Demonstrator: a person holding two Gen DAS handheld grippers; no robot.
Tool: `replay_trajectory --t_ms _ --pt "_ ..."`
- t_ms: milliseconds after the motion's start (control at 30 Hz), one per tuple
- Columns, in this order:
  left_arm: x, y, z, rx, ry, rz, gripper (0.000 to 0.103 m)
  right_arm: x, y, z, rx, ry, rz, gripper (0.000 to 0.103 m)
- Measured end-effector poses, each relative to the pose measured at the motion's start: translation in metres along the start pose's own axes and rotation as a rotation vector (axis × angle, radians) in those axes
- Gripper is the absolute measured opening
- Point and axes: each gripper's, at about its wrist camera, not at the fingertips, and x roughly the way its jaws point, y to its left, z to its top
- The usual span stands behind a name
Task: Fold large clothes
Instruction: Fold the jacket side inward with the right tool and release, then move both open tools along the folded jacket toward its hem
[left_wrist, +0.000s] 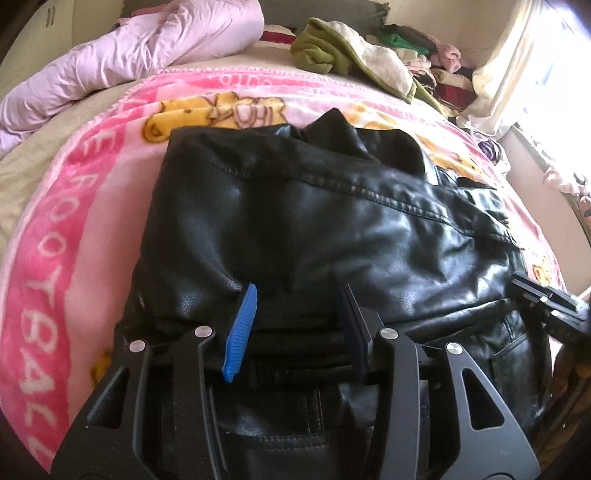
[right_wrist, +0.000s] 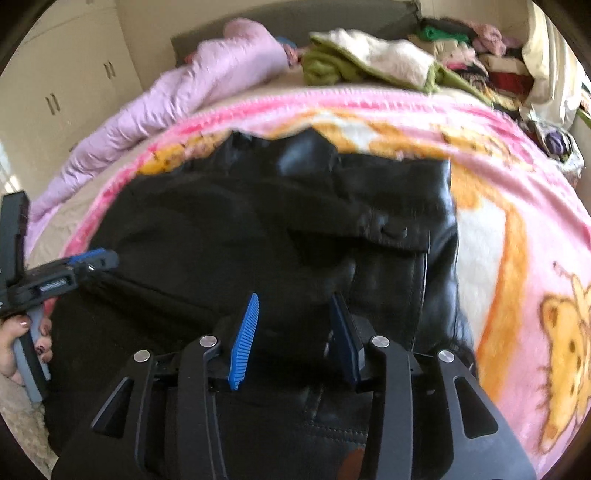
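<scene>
While a folded black leather jacket (left_wrist: 314, 221) lies on a pink cartoon-bear blanket (left_wrist: 74, 206) spread over a bed, the left gripper (left_wrist: 295, 317) hangs just above the jacket's near edge, its blue pads spread apart with nothing pinched between them. The jacket stretches ahead of and beneath this claw, its stitched seam running across beyond the fingertips. The right gripper (right_wrist: 291, 325) is likewise spread, hovering over the same garment, whose buttoned pocket flap (right_wrist: 388, 236) sits ahead of it and slightly to the right; no cloth is caught between its pads. In the right wrist view the left gripper appears off to the left side, held by a person's hand (right_wrist: 14, 343) with painted nails, while in the left wrist view the right one shows at the far right edge. Beyond both claws, at the far side of the bed, lie a rumpled lilac quilt (left_wrist: 129, 48), a green-and-cream fleece garment (left_wrist: 351, 55) and a pile of folded clothes (left_wrist: 439, 70) near a bright window.
</scene>
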Motion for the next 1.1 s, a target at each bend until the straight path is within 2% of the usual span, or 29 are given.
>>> replay_trajectory --t_ms 100,267,367,433,533,633,700,800,1100 --pt "0.0 0.001 0.0 0.0 -0.003 -0.002 0.037 0.008 -0.002 -0.002 0.015 0.006 0.003 0.039" --pt "-0.014 0.002 0.001 -0.004 -0.023 -0.016 0.038 -0.015 0.001 0.0 0.017 -0.05 0.03 0.044" --pt "-0.027 0.001 0.001 -0.011 -0.039 -0.014 0.05 -0.027 0.002 -0.002 0.019 -0.072 0.034 0.047" --pt "-0.032 0.001 0.001 -0.011 -0.046 -0.01 0.051 -0.034 0.003 -0.003 0.024 -0.084 0.039 0.057" --pt "-0.04 0.0 0.0 -0.013 -0.056 -0.007 0.059 -0.042 0.002 -0.005 0.034 -0.095 0.047 0.066" --pt "-0.047 -0.002 -0.001 -0.008 -0.063 0.002 0.069 -0.051 0.002 -0.006 0.037 -0.115 0.05 0.078" --pt "-0.053 -0.004 -0.002 -0.006 -0.071 0.006 0.082 -0.058 0.003 -0.007 0.038 -0.127 0.048 0.086" --pt "-0.06 -0.007 -0.003 0.004 -0.078 0.017 0.094 -0.07 0.005 -0.008 0.029 -0.15 0.053 0.091" --pt "-0.08 -0.016 -0.011 0.026 -0.098 0.033 0.094 -0.098 0.014 -0.013 0.01 -0.199 0.059 0.094"
